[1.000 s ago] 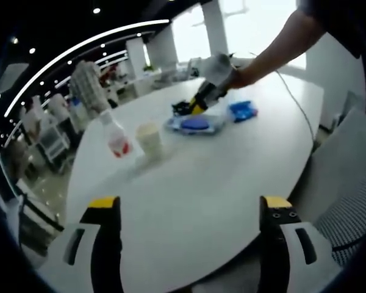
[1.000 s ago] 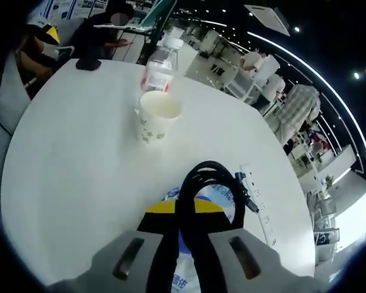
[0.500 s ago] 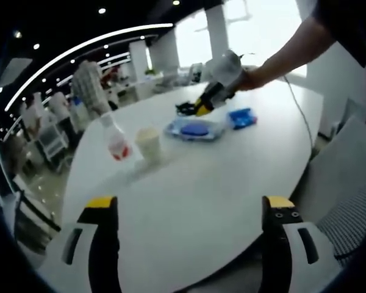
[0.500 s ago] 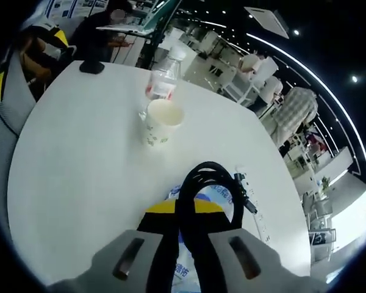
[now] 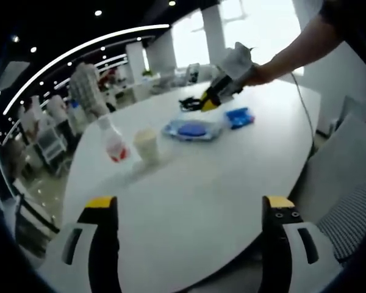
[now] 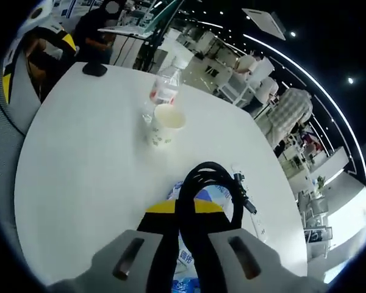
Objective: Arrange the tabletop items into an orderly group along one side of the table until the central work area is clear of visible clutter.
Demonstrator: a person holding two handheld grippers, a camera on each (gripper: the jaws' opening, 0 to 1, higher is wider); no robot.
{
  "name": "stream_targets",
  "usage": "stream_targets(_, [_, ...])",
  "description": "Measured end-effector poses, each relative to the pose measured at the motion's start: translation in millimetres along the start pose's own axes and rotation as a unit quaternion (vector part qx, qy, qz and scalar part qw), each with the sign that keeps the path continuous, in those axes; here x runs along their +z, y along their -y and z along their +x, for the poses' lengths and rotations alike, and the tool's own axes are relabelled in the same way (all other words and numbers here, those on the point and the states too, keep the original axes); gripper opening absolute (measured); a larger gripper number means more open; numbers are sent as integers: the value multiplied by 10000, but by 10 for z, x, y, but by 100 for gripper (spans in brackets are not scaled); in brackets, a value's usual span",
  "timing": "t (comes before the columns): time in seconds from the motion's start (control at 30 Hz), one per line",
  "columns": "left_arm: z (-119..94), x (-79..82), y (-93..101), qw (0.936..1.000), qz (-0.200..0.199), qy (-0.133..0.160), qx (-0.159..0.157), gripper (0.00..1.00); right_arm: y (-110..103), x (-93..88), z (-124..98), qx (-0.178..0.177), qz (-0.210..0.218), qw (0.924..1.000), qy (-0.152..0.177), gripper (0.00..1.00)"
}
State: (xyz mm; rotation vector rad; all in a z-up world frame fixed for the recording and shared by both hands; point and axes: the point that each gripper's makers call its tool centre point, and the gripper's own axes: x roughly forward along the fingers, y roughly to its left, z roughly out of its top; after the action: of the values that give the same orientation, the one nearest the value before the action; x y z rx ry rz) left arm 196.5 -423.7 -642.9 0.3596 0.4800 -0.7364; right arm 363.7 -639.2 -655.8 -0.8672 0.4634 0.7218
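So on the white table [image 5: 189,201] the left gripper [image 5: 186,210] sits low at the near edge, jaws wide apart with nothing between them. Going left to right in its view: water bottle [image 5: 113,141], paper cup [image 5: 146,145] just beside it, blue wipes pack [image 5: 191,129], small blue packet [image 5: 240,116]. Right gripper [image 6: 184,210] is clamped on a coiled black cable [image 6: 206,183], lifted above the wipes pack

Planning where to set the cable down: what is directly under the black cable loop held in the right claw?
Under the black cable loop in the right claw lies a blue-printed plastic packet on the white table. The claw's body covers most of the packet.
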Motion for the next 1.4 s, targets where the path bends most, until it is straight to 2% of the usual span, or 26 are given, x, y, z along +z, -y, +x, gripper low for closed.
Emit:
stream_targets(0.73, [27,-25,63,9997,154,-100,-145,94,-121,-111,-378,-189,49,9998,-97,4])
stream_targets(1.1, [28,-45,58,9996,188,-124,-154,94,-197,-188,-455,-230,107,9996,-152,4])
stream_targets(1.4, [26,-71,57,9995,199,-169,-154,93,-353,-241,-497,-197,150,9995,-176,4])
